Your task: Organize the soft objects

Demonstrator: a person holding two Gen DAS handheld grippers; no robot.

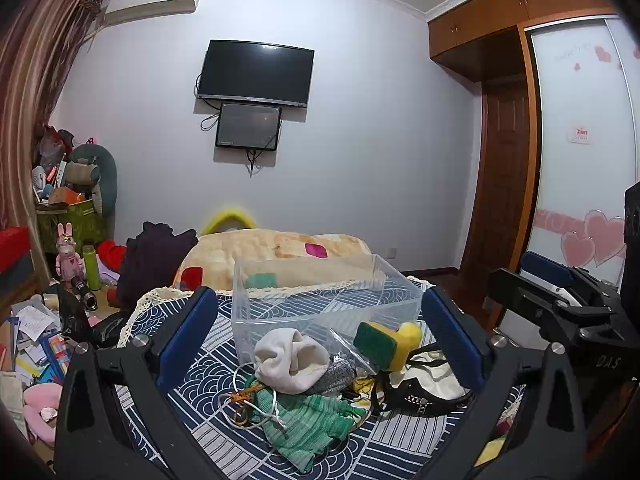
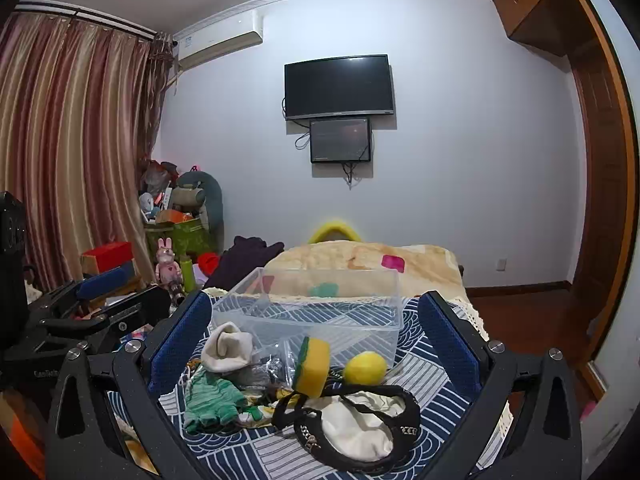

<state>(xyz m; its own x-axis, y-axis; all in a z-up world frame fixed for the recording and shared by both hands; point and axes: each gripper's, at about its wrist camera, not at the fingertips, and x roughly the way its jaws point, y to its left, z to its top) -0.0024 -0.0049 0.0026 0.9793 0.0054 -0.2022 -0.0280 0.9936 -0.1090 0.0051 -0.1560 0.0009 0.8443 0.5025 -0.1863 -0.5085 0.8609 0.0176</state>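
Flanking the soft pile (image 1: pixel 312 384) before the clear bin (image 1: pixel 320 300), both fingers gape empty.

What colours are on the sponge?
The sponge is yellow with a green scrubbing side, clearest in the right wrist view.

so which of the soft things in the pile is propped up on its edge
The yellow sponge with the green scouring side. It stands on edge against the clear bin, while the white hat and green glove lie slumped flat on the cloth.
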